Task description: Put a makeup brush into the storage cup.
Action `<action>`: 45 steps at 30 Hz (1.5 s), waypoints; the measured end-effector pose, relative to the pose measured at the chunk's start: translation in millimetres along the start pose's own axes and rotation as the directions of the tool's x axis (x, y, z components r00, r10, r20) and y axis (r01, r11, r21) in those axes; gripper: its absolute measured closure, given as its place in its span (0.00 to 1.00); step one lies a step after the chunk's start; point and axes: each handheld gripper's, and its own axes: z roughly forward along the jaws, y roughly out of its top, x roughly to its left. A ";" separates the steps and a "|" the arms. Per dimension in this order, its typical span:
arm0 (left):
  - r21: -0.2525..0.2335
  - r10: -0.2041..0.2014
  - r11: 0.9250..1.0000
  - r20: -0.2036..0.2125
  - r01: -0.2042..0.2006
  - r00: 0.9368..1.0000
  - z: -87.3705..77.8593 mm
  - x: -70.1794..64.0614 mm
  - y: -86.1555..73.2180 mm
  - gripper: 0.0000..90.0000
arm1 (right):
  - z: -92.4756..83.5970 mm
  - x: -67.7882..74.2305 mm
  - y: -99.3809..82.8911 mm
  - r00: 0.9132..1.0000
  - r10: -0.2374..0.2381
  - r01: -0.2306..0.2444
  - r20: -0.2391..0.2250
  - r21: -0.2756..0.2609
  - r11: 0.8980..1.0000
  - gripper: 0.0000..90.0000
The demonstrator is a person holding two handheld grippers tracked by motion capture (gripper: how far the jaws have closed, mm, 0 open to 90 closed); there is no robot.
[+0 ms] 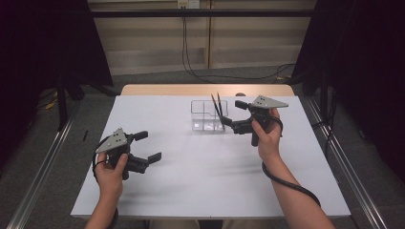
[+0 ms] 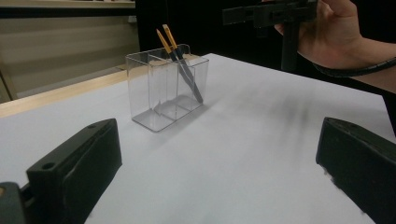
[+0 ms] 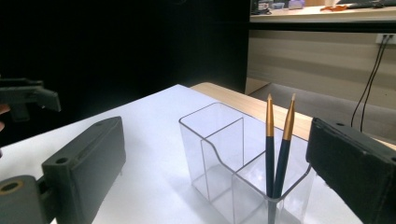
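Observation:
A clear plastic holder (image 1: 208, 115) with compartments stands on the white table (image 1: 200, 181), toward its far middle. Two dark blue pens with gold tips (image 1: 217, 109) lean in its right compartment; the same pens (image 3: 278, 149) stand crossed in the right gripper view, and in the left gripper view the pens (image 2: 180, 63) lean in the holder (image 2: 166, 91). My right gripper (image 1: 233, 114) hovers just right of the holder, open, nothing between its jaws. My left gripper (image 1: 147, 146) is held over the table's near left, open and empty.
The white sheet covers a wooden table whose far edge (image 1: 205, 89) shows behind the holder. Metal rails (image 1: 43, 167) run along both sides of the table. Black curtains hang at left and right, and cables (image 1: 229, 74) lie on the floor beyond.

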 end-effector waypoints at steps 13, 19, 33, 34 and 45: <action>0.000 -0.002 1.000 0.004 0.002 1.000 1.1 -0.3 0.1 0.00 | -15.4 1.0 -3.7 1.000 -0.012 0.012 0.016 0.018 1.000 0.05; 0.000 -0.002 1.000 0.000 0.002 1.000 1.2 -0.9 0.3 0.00 | -21.9 2.3 -4.8 1.000 -0.013 0.013 0.009 0.011 1.000 0.05; 0.002 0.003 1.000 0.005 -0.003 1.000 1.5 -1.2 0.6 0.00 | -36.4 2.7 -12.1 1.000 -0.024 0.023 0.019 0.026 0.999 0.04; 0.000 0.004 1.000 0.004 -0.004 1.000 1.6 -1.1 0.7 0.00 | -37.2 2.7 -13.0 1.000 -0.022 0.022 0.019 0.026 0.999 0.04; 0.001 0.003 1.000 0.000 -0.003 1.000 2.0 -0.9 0.7 0.00 | -48.7 6.7 -16.5 0.999 -0.025 0.024 0.020 0.028 0.999 0.04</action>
